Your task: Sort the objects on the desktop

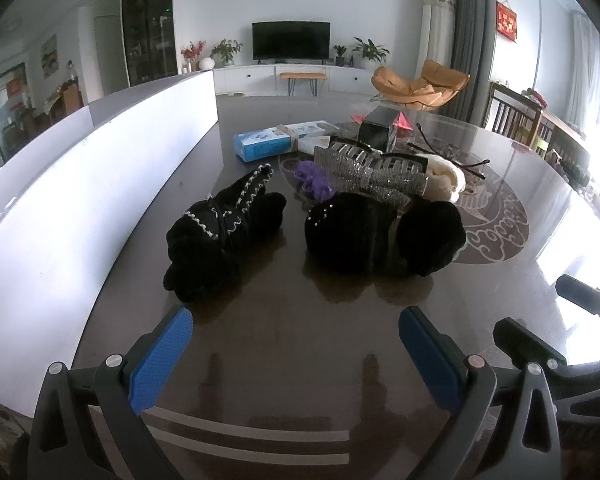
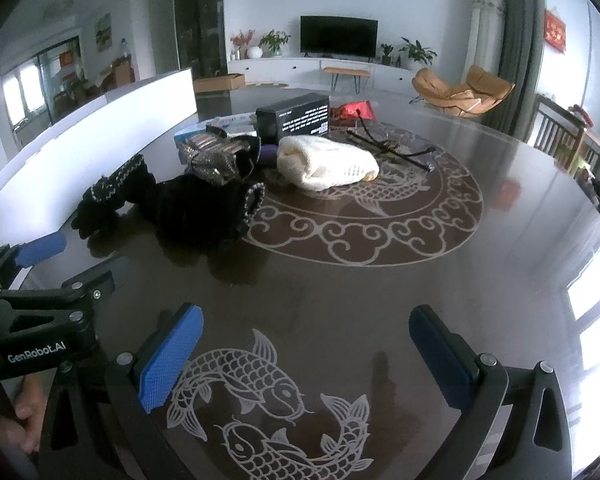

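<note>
Two black knit gloves lie on the dark table: one with white stitching [image 1: 224,232] on the left, another bundled [image 1: 380,232] on the right. A silver glittery hair claw [image 1: 372,172] rests on the right one, with a purple scrunchie [image 1: 314,178] behind. A cream knit item [image 2: 326,162] and black glasses [image 2: 396,148] lie farther back. My left gripper [image 1: 296,344] is open and empty, just short of the gloves. My right gripper [image 2: 306,344] is open and empty above the fish pattern, right of the left gripper [image 2: 40,256].
A blue box [image 1: 264,146] and a black box [image 2: 294,120] stand behind the pile, with a red packet [image 2: 354,110] beyond. A long white bin wall [image 1: 100,172] runs along the table's left side. Chairs stand at the right edge [image 2: 560,136].
</note>
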`<control>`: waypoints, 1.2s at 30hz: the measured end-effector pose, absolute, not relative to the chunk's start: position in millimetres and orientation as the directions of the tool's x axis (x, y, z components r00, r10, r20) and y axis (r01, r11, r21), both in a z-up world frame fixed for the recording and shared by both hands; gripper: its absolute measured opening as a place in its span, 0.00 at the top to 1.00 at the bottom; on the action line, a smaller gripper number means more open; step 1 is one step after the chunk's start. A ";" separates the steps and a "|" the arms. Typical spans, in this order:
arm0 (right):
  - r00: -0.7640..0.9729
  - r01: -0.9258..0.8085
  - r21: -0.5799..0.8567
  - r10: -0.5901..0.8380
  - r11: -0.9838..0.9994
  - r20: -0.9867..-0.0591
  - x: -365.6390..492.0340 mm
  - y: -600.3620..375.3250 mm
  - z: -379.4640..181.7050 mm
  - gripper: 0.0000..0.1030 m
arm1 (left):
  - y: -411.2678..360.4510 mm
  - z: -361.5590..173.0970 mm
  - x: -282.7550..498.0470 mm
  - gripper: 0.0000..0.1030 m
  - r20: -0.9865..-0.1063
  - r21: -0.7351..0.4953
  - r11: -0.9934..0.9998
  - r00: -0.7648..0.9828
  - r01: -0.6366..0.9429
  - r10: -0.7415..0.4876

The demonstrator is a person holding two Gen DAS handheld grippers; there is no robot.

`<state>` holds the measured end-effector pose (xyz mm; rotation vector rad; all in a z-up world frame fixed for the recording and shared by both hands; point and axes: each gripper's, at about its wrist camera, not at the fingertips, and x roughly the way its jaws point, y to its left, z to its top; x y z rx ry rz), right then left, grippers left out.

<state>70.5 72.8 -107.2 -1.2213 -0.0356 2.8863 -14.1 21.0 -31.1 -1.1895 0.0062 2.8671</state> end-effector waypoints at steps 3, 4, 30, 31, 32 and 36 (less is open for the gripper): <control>-0.681 0.014 -0.014 0.001 -1.000 -0.732 68.4 72.1 -110.8 0.00 | 21.4 -33.6 -15.7 0.00 -0.718 -0.004 -0.999 -0.696 -0.034 0.027; -0.676 0.018 -0.005 -0.008 -1.000 -0.737 68.0 72.0 -111.8 0.00 | 21.3 -34.3 -16.7 0.00 -0.721 -0.004 -0.999 -0.692 -0.033 0.025; -0.618 0.010 -0.013 0.004 -1.000 -0.786 57.6 74.0 -126.8 0.00 | 18.9 -38.6 -19.9 0.00 -0.751 -0.013 -0.999 -0.660 -0.032 0.031; -0.616 0.010 -0.013 0.004 -1.000 -0.788 58.1 74.0 -126.9 0.00 | 19.0 -38.7 -20.1 0.00 -0.752 -0.012 -0.999 -0.658 -0.032 0.030; -0.614 0.010 -0.013 0.004 -1.000 -0.789 57.6 74.1 -126.9 0.00 | 19.0 -38.8 -20.2 0.00 -0.753 -0.013 -0.999 -0.657 -0.032 0.031; -0.613 0.014 -0.014 0.003 -1.000 -0.790 57.2 73.4 -127.3 0.00 | 18.2 -38.9 -20.9 0.00 -0.759 -0.017 -0.999 -0.650 -0.031 0.033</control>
